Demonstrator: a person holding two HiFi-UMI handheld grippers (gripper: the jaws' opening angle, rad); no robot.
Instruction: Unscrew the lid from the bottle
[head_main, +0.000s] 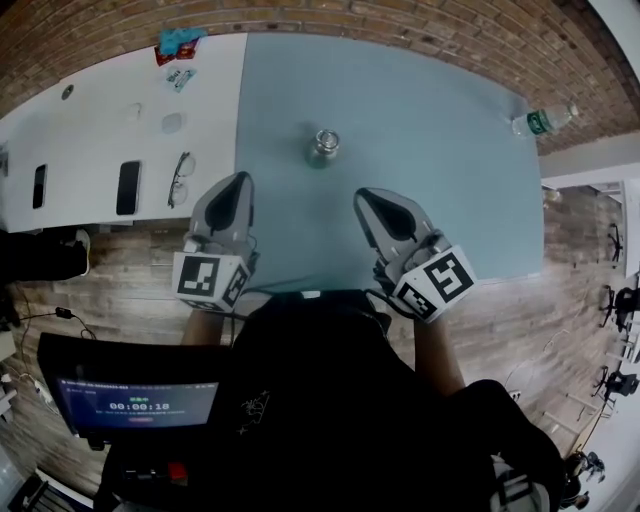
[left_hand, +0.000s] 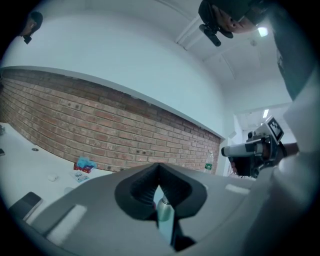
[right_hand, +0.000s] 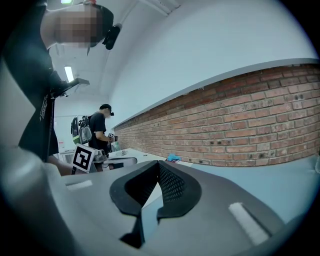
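Note:
A small bottle with a silvery lid (head_main: 323, 146) stands upright on the blue-grey table (head_main: 440, 170), ahead of both grippers. My left gripper (head_main: 238, 182) hovers short of it on the near left, jaws shut and empty. My right gripper (head_main: 369, 197) hovers on the near right, also shut with nothing in it. In the left gripper view the bottle (left_hand: 164, 214) shows through the notch below the shut jaws of the left gripper (left_hand: 159, 170), some way off. The right gripper view shows its own shut right gripper (right_hand: 157, 167) and the left gripper's marker cube (right_hand: 83, 158), but no bottle.
A plastic water bottle (head_main: 543, 120) lies at the table's far right corner. The white table (head_main: 100, 120) on the left carries two phones (head_main: 127, 187), glasses (head_main: 180, 178) and a blue packet (head_main: 178, 42). A brick wall runs behind. Another person (right_hand: 102, 127) stands far off.

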